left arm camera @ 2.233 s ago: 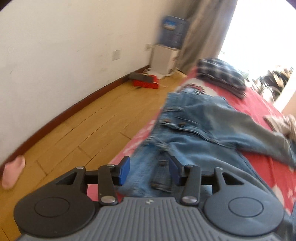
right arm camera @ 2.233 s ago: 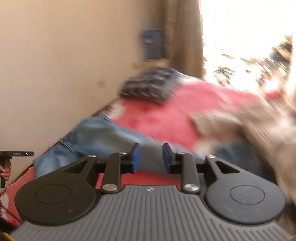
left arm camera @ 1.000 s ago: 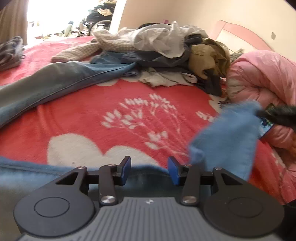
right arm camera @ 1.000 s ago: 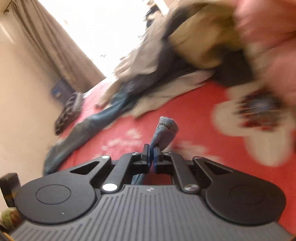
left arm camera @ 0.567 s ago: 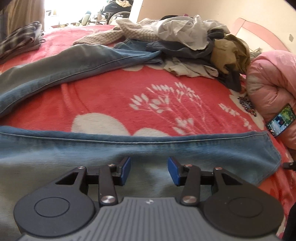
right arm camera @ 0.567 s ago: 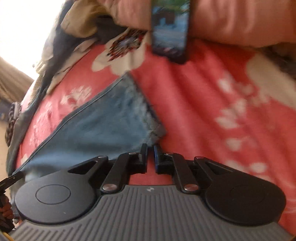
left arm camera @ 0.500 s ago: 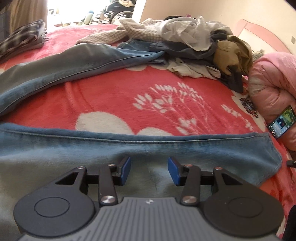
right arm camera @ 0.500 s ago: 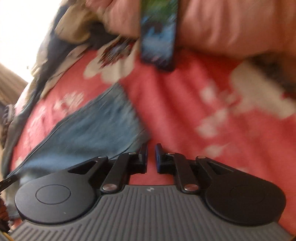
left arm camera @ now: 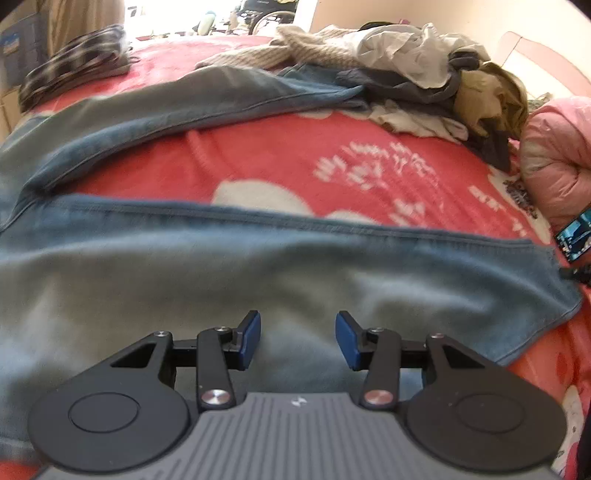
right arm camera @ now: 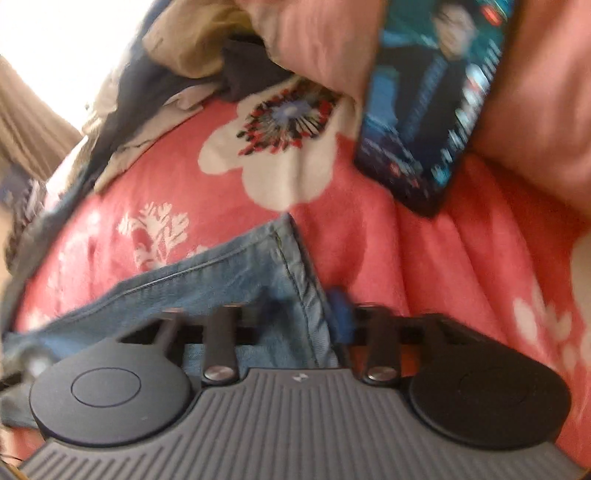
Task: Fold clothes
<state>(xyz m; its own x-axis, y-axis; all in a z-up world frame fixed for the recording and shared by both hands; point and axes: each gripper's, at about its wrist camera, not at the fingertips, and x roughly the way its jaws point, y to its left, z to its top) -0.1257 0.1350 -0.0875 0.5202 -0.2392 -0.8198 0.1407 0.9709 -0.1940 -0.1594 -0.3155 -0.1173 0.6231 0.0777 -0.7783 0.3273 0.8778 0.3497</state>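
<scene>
Jeans (left arm camera: 258, 266) lie spread flat on the blanket (left arm camera: 295, 162), 2 legs apart, no fold visible: 1 leg just ahead of the wide-apart left gripper (left arm camera: 297, 339), its hem between the right gripper's (right arm camera: 299, 325) parted fingers. Beyond, a clothes pile (left arm camera: 406, 85) waits unfolded, so most folding seems left.

I see red blanket (left arm camera: 280, 162) with white flower print covering whole bed. Phone (right arm camera: 428, 107) with lit screen lies on blanket, leaning against pink puffy jacket (left arm camera: 557, 155); in left view I see only its corner (left arm camera: 574, 242) at right edge. Brown curtain (right arm camera: 26, 129) hangs at far left in my right view. Blue box (left arm camera: 18, 51) stands at far left, blurred. Bright window (left arm camera: 192, 14) beyond bed, overexposed.
</scene>
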